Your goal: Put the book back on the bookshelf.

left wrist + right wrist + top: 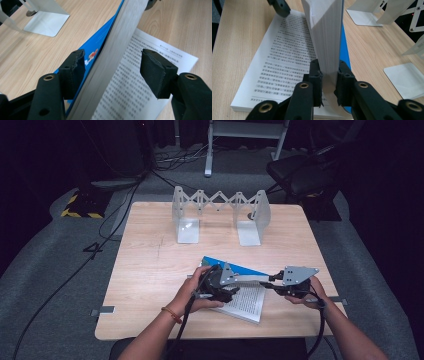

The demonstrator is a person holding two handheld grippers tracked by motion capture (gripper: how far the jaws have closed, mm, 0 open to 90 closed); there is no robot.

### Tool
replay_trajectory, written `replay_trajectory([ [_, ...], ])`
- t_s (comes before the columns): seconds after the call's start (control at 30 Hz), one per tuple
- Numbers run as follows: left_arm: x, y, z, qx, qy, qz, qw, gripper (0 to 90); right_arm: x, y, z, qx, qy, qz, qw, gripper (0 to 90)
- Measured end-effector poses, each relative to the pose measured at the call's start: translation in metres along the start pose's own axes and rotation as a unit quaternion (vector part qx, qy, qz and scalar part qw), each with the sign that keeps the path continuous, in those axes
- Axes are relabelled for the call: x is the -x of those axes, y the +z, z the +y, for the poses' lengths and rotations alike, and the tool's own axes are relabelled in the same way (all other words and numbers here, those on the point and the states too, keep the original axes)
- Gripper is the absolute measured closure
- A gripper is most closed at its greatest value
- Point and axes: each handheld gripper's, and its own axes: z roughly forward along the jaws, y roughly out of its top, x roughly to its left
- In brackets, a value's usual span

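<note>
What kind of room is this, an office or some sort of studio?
Probably a lab or recording studio rather than an office: dark surroundings, cables trailing over grey carpet, one bare wooden table, and a person working a book with handheld grippers.

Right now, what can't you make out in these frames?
- Book text: high view too small; left gripper view blurred.
- Blue cover artwork: left gripper view, raised pages hide most.
- Right gripper grip depth: pages cover the pads.
- Expanding bookend far side: facing away.

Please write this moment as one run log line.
right gripper: shut on raised pages | left gripper: open, straddling pages | book: open on table
</note>
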Motion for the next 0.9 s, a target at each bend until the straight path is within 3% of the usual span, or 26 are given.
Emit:
replay_trajectory([
  [0.1, 0.002, 0.007, 0.003, -0.013, 0.003, 0.015, 0.9998, 38.9, -0.002, 0.001, 0.002, -0.003, 0.000, -0.001, 1.0000, 77.8],
  [0.17, 0.004, 0.010, 0.003, -0.021, 0.000, 0.050, 0.9986, 43.6, -0.001, 0.003, 0.005, -0.011, 0.004, 0.000, 0.9999, 77.7],
  [0.27, 0.006, 0.011, 0.000, -0.019, -0.001, 0.065, 0.9977, 48.0, -0.001, 0.004, 0.007, -0.014, 0.008, 0.000, 0.9999, 77.6],
  [0.5, 0.010, 0.012, -0.008, 0.001, 0.001, 0.070, 0.9975, 51.3, -0.001, 0.006, 0.009, -0.024, 0.014, 0.000, 0.9996, 77.2],
  [0.53, 0.009, 0.012, -0.010, 0.008, -0.002, 0.062, 0.9981, 51.5, -0.001, 0.006, 0.009, -0.024, 0.015, 0.000, 0.9996, 77.2],
  [0.63, 0.005, 0.009, -0.015, 0.025, 0.010, 0.032, 0.9991, 66.1, -0.001, 0.007, 0.011, -0.026, 0.014, 0.000, 0.9996, 75.6],
  [0.67, 0.008, 0.009, -0.017, 0.036, 0.015, 0.046, 0.9982, 67.8, 0.000, 0.007, 0.011, -0.023, 0.016, 0.000, 0.9996, 74.7],
  [0.73, 0.013, 0.009, -0.020, 0.047, 0.030, 0.064, 0.9964, 70.9, 0.001, 0.006, 0.010, -0.016, 0.021, -0.010, 0.9996, 70.1],
  [0.83, 0.007, 0.007, -0.026, 0.066, 0.015, 0.044, 0.9967, 73.7, 0.006, 0.001, 0.007, 0.013, 0.049, -0.007, 0.9987, 63.2],
  [0.9, 0.003, 0.004, -0.028, 0.079, 0.008, 0.042, 0.9960, 74.5, 0.011, -0.004, 0.002, 0.021, 0.060, -0.033, 0.9975, 53.5],
])
